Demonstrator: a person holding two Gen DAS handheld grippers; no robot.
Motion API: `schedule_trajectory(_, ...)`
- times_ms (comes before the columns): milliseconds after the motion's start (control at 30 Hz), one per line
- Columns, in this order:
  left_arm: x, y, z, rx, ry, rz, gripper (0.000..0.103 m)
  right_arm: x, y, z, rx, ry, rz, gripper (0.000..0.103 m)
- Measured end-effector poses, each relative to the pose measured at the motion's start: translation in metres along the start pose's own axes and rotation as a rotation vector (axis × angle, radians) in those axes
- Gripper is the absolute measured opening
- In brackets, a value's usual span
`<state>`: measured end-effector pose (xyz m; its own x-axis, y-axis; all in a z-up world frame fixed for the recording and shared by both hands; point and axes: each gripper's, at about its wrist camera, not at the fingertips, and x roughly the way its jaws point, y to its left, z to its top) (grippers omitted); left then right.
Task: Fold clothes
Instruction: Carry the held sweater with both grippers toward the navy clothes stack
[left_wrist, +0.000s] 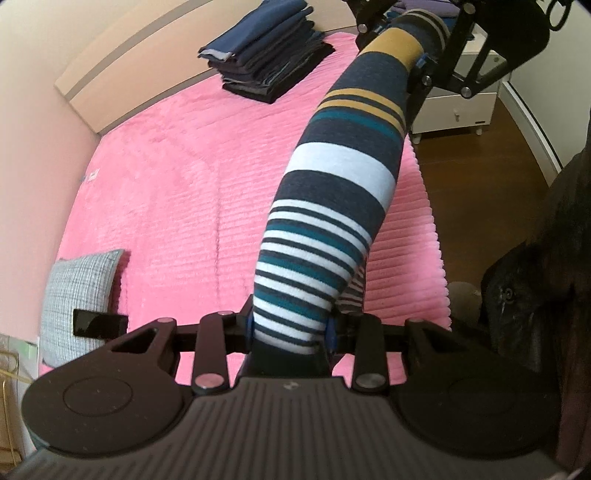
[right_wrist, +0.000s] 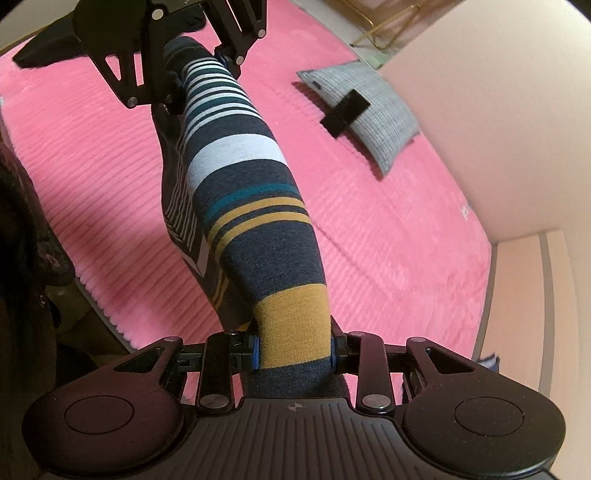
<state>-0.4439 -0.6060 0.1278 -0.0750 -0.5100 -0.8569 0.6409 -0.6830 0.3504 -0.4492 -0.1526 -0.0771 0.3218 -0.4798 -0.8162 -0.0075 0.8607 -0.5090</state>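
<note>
A striped garment (left_wrist: 340, 173) in navy, white, teal and mustard hangs stretched in the air between both grippers, above the pink bed cover (left_wrist: 177, 184). My left gripper (left_wrist: 291, 328) is shut on its white-and-teal striped end. At the top of the left wrist view, my right gripper (left_wrist: 421, 55) clamps the mustard end. In the right wrist view the right gripper (right_wrist: 295, 350) pinches the mustard band of the garment (right_wrist: 251, 206), and the left gripper (right_wrist: 184, 70) holds the far end. A loose fold of the garment droops under the stretched part.
A stack of folded dark clothes (left_wrist: 269, 55) lies at the far side of the bed by the headboard (left_wrist: 147, 62). A grey pillow (right_wrist: 369, 110) carries a black block (right_wrist: 345, 114). A white cabinet (left_wrist: 454, 107) stands on the wooden floor (left_wrist: 480, 166). A person's dark clothing (left_wrist: 546, 277) is at the bed's edge.
</note>
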Motion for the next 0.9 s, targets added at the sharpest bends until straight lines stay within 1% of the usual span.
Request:
schedule_trajectory(133,0.003,-0.006,-0.001,0.045,-0.013,-0.033,0.03,0.0,0.006,-0.003,0.042,0.035,-0.003,0.03)
schedule_trajectory(167,0.004,-0.009,0.0,0.056,-0.016,-0.044,0.03,0.006,0.006,-0.003,0.051,0.043,-0.002,0.03)
schedule_trajectory(267,0.009,-0.019,0.007,0.085,-0.026,-0.075,0.03,0.01,0.006,-0.011,0.084,0.067,-0.001,0.03)
schedule_trajectory(400,0.018,-0.033,0.025,0.117,-0.028,-0.089,0.03,0.012,0.002,-0.032,0.115,0.08,0.006,0.03)
schedule_trajectory(600,0.04,-0.054,0.073,0.118,-0.008,-0.094,0.03,0.018,-0.022,-0.082,0.128,0.062,0.016,0.03)
schedule_trajectory(800,0.069,-0.08,0.141,0.064,0.035,-0.089,0.03,0.024,-0.059,-0.149,0.089,0.029,0.037,0.03)
schedule_trajectory(900,0.078,-0.101,0.176,0.042,0.055,-0.089,0.03,0.023,-0.077,-0.179,0.07,0.018,0.045,0.03)
